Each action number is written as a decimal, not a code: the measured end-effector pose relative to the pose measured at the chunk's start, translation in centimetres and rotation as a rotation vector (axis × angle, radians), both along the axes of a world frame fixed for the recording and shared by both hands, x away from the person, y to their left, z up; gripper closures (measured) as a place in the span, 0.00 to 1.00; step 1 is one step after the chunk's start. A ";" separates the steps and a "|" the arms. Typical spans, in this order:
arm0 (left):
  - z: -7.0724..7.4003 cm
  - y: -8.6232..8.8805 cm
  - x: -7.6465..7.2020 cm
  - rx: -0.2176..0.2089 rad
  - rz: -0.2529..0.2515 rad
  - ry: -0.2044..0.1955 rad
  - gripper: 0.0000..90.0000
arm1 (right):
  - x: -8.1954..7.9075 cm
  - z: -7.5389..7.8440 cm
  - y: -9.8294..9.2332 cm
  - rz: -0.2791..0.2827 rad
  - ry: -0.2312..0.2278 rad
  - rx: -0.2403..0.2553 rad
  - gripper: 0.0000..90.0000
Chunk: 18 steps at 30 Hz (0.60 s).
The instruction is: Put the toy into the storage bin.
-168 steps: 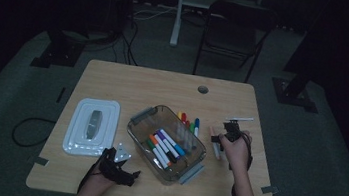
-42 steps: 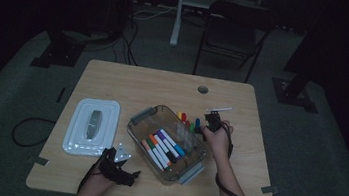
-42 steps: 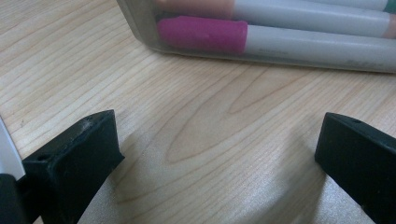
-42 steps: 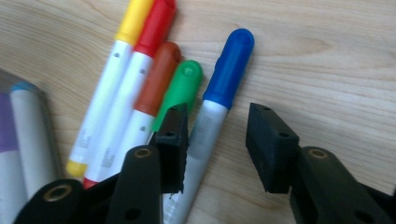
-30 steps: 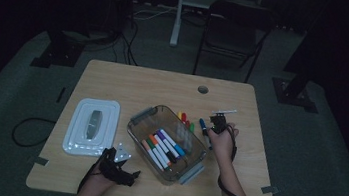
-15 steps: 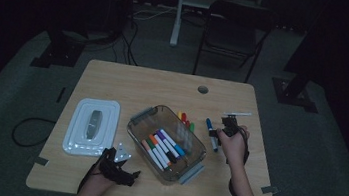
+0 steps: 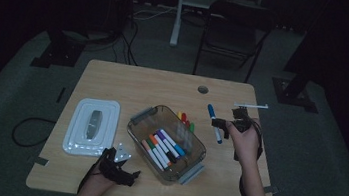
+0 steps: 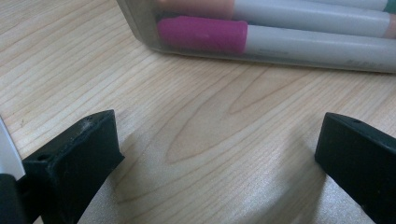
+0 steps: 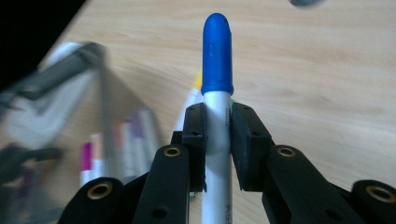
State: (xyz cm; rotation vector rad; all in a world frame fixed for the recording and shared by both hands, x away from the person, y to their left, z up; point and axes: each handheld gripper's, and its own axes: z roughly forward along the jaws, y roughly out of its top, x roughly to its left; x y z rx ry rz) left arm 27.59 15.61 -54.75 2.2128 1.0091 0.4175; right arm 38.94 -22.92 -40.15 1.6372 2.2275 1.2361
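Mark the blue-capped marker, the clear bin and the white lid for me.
blue-capped marker (image 9: 217, 56), right gripper view, on its blue cap.
clear bin (image 7: 134, 132), high view, on its left wall.
white lid (image 7: 77, 134), high view, on a bare part of its flat top.

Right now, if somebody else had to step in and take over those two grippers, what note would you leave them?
Right gripper: shut on the blue-capped white marker, held in the air beside the clear plastic bin.
Left gripper: open, holding nothing, low over the wooden table near the bin's front corner.
Things: several coloured markers lie inside the bin; yellow, red and green markers lie on the table behind it. The white lid sits apart, to the left.
Done: blue marker picked up.
Left, probably: put it in the bin, collect the three loose markers, then fit the lid.
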 end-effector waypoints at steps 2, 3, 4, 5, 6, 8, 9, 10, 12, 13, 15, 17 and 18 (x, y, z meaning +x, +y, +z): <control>0.0 0.0 0.0 0.000 0.000 0.000 0.01 | -0.8 1.7 1.0 0.057 -0.027 0.030 0.85; 0.0 0.0 0.0 0.000 0.000 0.001 0.01 | -1.1 2.1 1.4 0.072 -0.033 0.043 0.85; 0.0 0.0 0.0 0.000 0.000 0.001 0.01 | -1.3 2.4 1.8 0.086 -0.043 0.046 0.85; 0.0 0.0 0.0 0.000 -0.001 0.002 0.01 | -1.5 2.8 2.2 0.099 -0.050 0.043 0.85; 0.0 0.0 0.0 0.000 -0.001 0.002 0.01 | -1.7 3.1 2.5 0.113 -0.055 0.047 0.85; 0.0 0.0 0.0 0.000 -0.001 0.002 0.01 | -2.0 3.5 3.4 0.140 -0.059 0.052 0.85; 0.0 0.0 0.0 0.000 -0.001 0.002 0.01 | -2.2 3.6 3.8 0.156 -0.064 0.049 0.85; 0.0 0.0 0.0 0.001 -0.001 0.002 0.01 | -2.3 3.8 4.3 0.168 -0.066 0.050 0.85; 0.0 0.0 0.0 0.001 -0.001 0.002 0.01 | -2.5 4.0 5.2 0.200 -0.065 0.056 0.85; 0.0 0.0 0.0 0.001 -0.001 0.002 0.01 | -2.6 4.0 5.7 0.216 -0.062 0.052 0.85; 0.0 0.0 0.0 0.001 -0.001 0.002 0.01 | -2.8 4.0 6.8 0.243 -0.061 0.051 0.85; 0.0 0.0 0.0 0.001 -0.001 0.002 0.01 | -2.8 3.8 8.0 0.277 -0.050 0.041 0.85; 0.0 0.0 0.0 0.001 -0.001 0.002 0.01 | -2.9 3.6 8.6 0.290 -0.043 0.043 0.85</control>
